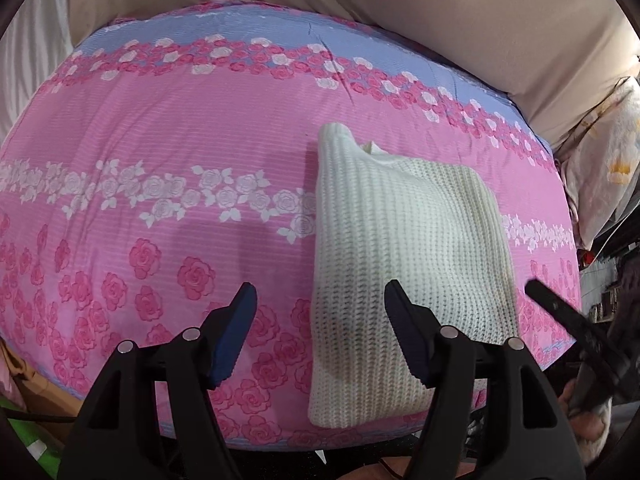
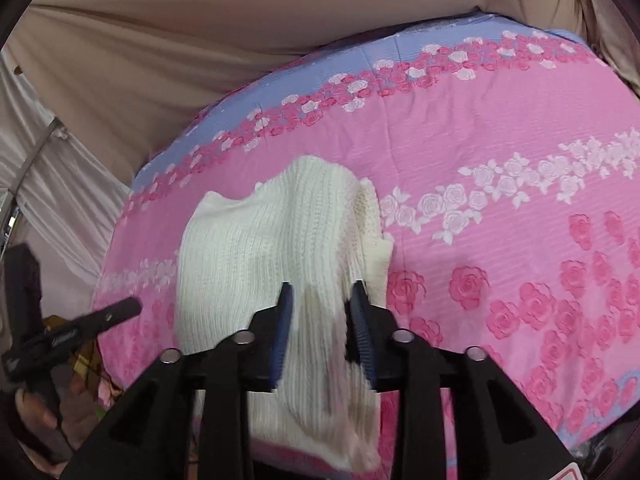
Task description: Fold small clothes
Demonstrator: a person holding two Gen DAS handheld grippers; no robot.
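Observation:
A white knitted garment lies folded on the pink rose-patterned bed cover, near its front edge. My left gripper is open and empty, hovering above the garment's left edge. In the right wrist view the garment is partly lifted. My right gripper is shut on its near right fold, which hangs between the blue pads. The other gripper shows as a black bar in each view: the right one at the right of the left wrist view, the left one at the left of the right wrist view.
A beige padded wall runs behind the bed. A pale patterned pillow sits at the far right. The blue floral border marks the cover's far edge. White drapes hang to the left of the bed.

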